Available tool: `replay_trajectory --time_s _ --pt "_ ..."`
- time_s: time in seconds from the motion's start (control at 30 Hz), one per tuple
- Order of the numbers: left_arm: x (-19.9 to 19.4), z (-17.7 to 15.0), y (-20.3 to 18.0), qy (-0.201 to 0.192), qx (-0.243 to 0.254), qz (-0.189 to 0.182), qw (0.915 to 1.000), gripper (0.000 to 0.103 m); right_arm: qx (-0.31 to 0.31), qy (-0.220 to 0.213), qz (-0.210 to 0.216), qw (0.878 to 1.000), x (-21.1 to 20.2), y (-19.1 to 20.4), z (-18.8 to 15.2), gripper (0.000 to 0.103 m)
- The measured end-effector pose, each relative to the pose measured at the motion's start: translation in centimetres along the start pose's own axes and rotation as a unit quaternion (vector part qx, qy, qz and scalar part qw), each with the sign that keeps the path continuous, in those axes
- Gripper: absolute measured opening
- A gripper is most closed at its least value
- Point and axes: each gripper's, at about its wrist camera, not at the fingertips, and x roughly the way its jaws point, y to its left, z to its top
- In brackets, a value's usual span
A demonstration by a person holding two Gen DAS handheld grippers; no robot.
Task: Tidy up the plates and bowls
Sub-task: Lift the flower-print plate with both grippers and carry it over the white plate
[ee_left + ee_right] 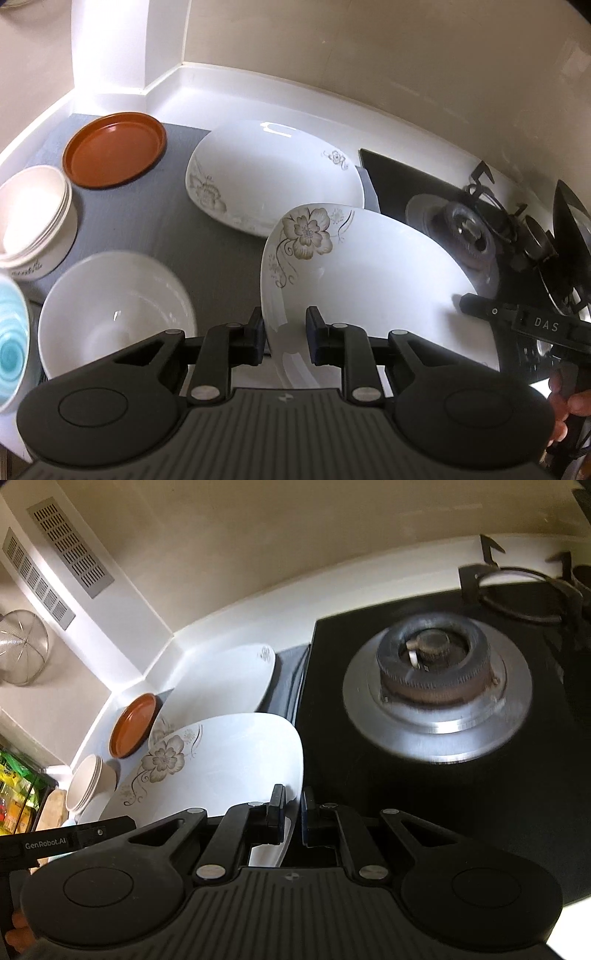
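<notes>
Both hand-held grippers [284, 334] [293, 812] apparently clamping plate [369, 280] rims.

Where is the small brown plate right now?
In the left wrist view the brown plate lies flat at the upper left on the grey mat, beside the stacked cream bowls and left of the far flowered white plate.

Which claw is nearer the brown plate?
Left. The left claw grips the flowered plate on the rim facing the brown plate; the right claw grips its stove-side rim.
</notes>
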Motion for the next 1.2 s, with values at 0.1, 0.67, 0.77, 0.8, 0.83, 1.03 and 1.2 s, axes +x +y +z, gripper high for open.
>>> replay_trajectory --time_s 0.1,0.67,0.77,0.8,0.83,1.03,1.2 --pt "0.5 1.3 0.4 0.003 -0.007 0.0 1.0 0.025 -0.005 -0.005 0.003 1.0 0.8 0.2 1.3 0.009" --pt "4.4 7.1 3.6 0.015 -0.032 0.038 0.9987 0.026 -0.022 0.007 0.016 1.0 8.2 2.5 6.0 0.009" --pt "5.1 7.8 4.1 0.024 -0.036 0.041 0.9982 0.026 -0.023 0.012 0.015 1.0 9.4 2.9 6.5 0.009" --pt "5.3 7.9 4.2 0.025 -0.037 0.042 0.9981 0.026 -0.023 0.014 0.014 1.0 9.7 3.0 6.6 0.009" --pt "5.5 8.1 4.4 0.025 -0.036 0.043 0.9981 0.027 -0.024 0.014 0.014 1.0 9.9 3.1 6.8 0.009" --pt "7.0 9.1 5.4 0.039 -0.052 0.045 0.9969 0.028 -0.033 0.013 0.008 0.999 11.1 3.9 7.4 0.009" --pt "8.1 10.2 5.9 0.049 -0.051 0.054 0.996 0.028 -0.036 0.015 0.0 0.999 12.2 4.3 7.7 0.009"
